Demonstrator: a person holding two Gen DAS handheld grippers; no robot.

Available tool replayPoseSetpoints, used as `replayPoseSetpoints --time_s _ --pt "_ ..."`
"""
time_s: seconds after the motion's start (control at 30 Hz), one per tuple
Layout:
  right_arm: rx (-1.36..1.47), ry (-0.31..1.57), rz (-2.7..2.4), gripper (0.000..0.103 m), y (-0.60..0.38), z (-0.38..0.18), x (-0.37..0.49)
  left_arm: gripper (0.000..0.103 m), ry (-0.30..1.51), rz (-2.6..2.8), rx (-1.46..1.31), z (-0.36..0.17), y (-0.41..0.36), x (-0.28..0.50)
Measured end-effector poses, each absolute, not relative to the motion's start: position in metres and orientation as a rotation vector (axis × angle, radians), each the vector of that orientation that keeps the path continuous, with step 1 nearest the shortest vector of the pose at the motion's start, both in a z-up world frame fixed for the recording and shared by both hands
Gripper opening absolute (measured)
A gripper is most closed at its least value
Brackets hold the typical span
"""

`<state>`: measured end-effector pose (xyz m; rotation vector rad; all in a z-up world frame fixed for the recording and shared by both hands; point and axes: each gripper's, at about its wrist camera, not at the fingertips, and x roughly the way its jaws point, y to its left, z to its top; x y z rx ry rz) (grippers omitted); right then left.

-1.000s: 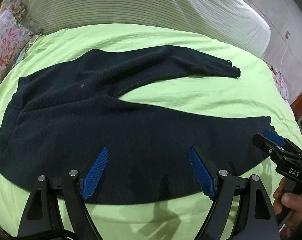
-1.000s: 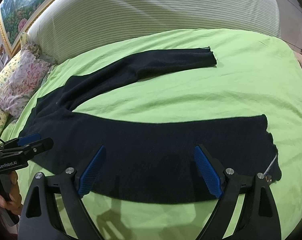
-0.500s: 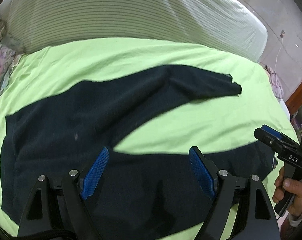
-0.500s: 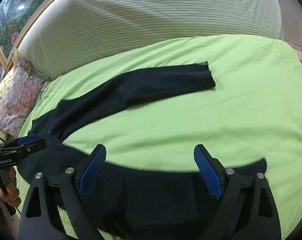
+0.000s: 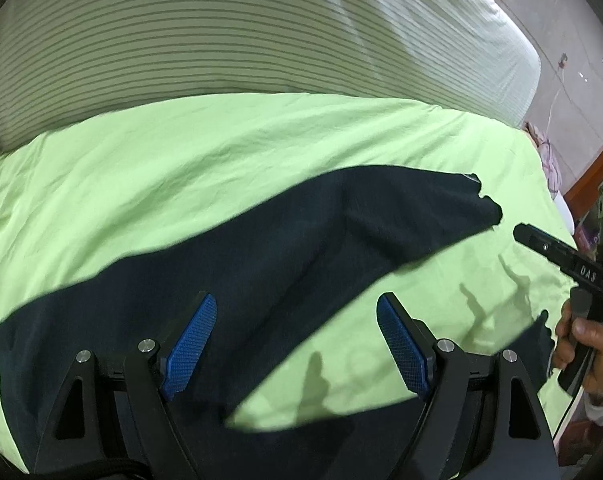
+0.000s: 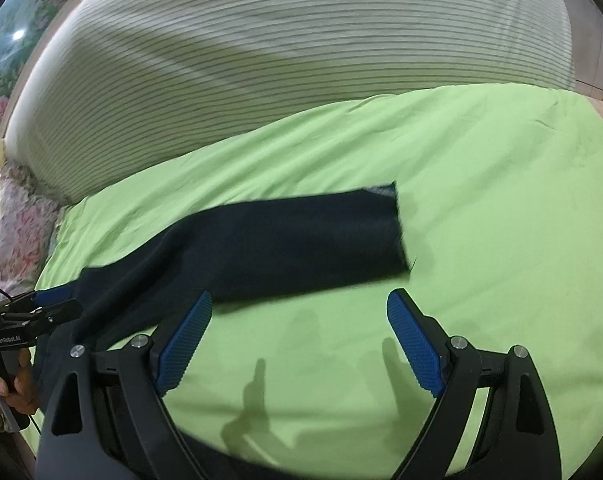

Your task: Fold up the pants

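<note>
We swing both views up past the near leg toward the far one, left gripper point(image 5: 297, 344) and right gripper point(image 6: 299, 344) both spread and empty, pants point(image 5: 261, 264) flat on the green sheet point(image 5: 181, 168), unfolded.

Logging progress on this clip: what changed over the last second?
Both grippers, left gripper and right gripper, moved forward over the near leg toward the far leg of the black pants. Neither grasped anything; both stay open. The pants lie spread on the green sheet as before.

Left claw point(image 5: 297, 344) and right claw point(image 6: 299, 344) gape wide (both hand-held).
</note>
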<state>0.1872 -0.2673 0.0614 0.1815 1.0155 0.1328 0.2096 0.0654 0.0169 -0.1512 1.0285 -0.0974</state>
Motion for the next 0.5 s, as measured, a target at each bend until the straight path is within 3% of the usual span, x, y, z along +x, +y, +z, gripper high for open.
replayPoseSetpoints --time_s 0.5 --pt "0.204 1.111 0.138 0.089 -0.313 0.026 0.281 0.083 1.147 -0.235 -0.054 -0.021 0.063 0.325"
